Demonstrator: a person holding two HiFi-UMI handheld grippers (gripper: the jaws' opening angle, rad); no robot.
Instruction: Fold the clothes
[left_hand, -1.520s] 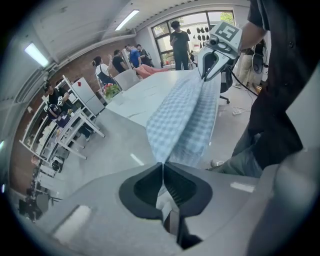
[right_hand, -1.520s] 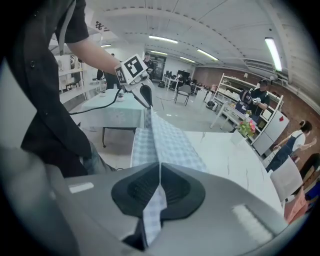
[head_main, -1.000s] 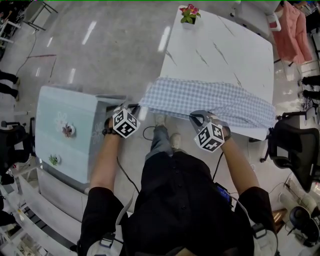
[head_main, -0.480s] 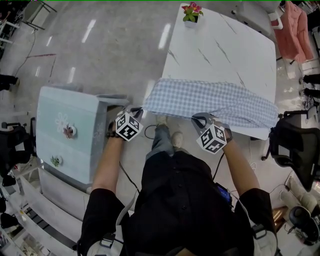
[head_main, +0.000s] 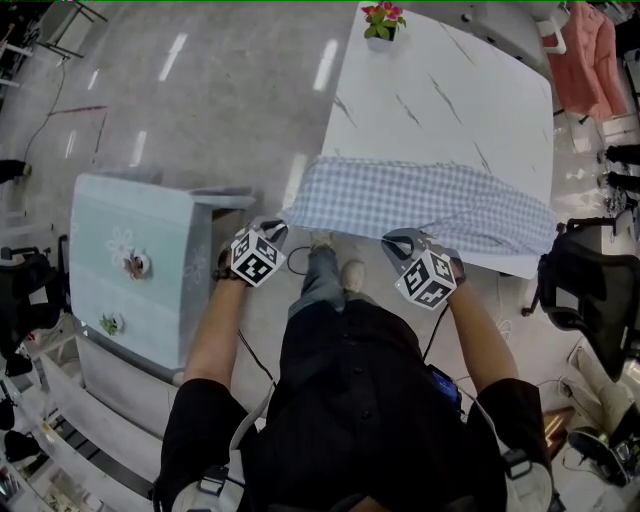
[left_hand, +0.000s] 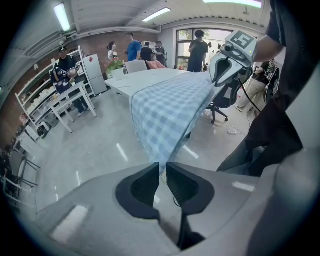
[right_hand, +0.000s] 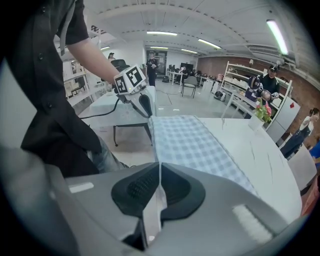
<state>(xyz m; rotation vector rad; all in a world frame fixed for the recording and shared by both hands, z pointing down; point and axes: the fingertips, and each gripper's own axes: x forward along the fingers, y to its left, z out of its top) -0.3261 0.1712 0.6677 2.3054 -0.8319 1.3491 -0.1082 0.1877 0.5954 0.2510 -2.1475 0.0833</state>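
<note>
Checked cloth lay draped over table edge; right gripper clamped hem; left gripper jaws narrowly parted, just opening, corner between them.

One white marble-patterned table. One blue checked garment along its near edge. Two grippers there, the left gripper and the right gripper. One flower pot at the table's far corner. One pale blue cabinet to its left. One pink garment beyond its right side.
</note>
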